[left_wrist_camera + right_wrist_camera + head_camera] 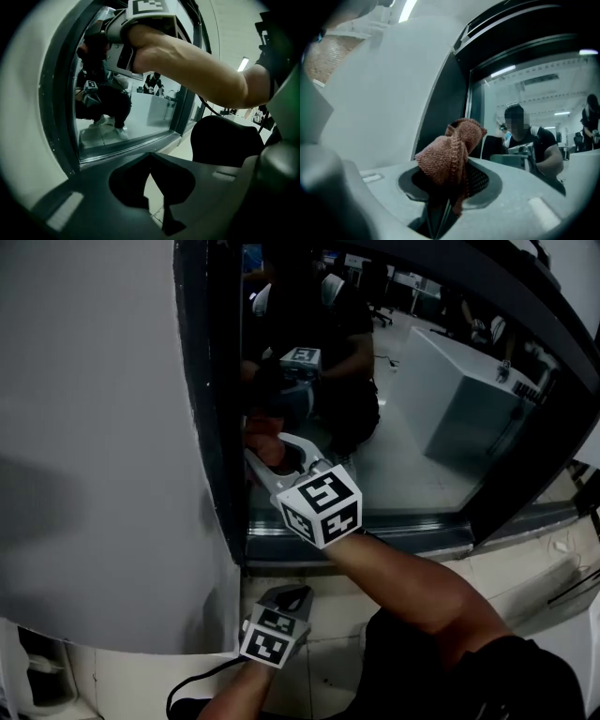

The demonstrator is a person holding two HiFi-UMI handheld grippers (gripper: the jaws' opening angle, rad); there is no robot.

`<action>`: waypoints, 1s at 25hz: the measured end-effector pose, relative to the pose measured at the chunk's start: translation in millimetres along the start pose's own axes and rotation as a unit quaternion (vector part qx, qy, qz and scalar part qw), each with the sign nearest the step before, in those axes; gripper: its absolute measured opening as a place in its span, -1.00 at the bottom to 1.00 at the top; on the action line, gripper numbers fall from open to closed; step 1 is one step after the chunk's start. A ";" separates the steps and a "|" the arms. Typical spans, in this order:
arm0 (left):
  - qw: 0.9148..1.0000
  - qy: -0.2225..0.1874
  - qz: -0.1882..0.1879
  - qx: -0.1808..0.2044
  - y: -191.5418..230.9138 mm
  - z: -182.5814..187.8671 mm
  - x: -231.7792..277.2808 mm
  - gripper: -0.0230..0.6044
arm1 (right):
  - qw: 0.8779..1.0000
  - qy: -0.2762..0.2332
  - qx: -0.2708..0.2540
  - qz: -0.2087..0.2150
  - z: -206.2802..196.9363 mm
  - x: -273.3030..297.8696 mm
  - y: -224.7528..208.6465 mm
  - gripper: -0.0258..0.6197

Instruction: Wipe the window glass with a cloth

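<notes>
Glass spread open toward upper right, dark frame edging its left. Right gripper clamped the cloth beside that edge; left gripper, jaws together and empty, hung below the frame.

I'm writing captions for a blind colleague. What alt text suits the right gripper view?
The right gripper, jaws shut on a bunched reddish-brown cloth, points toward the window glass, with the dark window frame and a pale wall to its left. The glass reflects a person in dark clothes holding a gripper.
</notes>
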State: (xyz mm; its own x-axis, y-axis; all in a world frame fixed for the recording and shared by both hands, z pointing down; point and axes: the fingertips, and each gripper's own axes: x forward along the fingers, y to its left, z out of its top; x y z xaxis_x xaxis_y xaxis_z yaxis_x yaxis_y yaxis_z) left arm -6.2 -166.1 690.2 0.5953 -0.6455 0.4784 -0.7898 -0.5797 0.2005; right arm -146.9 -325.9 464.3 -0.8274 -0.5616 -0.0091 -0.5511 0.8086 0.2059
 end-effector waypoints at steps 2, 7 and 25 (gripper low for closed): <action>1.000 -0.002 0.008 -0.003 2.0 0.1 -5.1 -0.87 | 1.000 0.005 -0.002 -0.002 -0.7 10.7 1.7 -0.57; 1.000 -0.006 0.019 -0.006 4.5 0.2 -14.1 -0.87 | 1.000 0.017 0.019 -0.009 -10.1 28.6 -1.3 -0.57; 1.000 -0.002 0.007 -0.001 0.6 -0.9 -4.0 -0.87 | 0.998 0.042 0.014 -0.042 -25.3 7.2 -35.1 -0.57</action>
State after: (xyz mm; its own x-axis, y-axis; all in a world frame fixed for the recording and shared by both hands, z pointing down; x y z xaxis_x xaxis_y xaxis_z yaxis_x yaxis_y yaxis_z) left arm -9.2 -163.4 689.1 0.5853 -0.6555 0.4773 -0.7981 -0.5698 0.1960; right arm -130.7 -362.8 481.8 -0.7665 -0.6398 0.0562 -0.6224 0.7615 0.1810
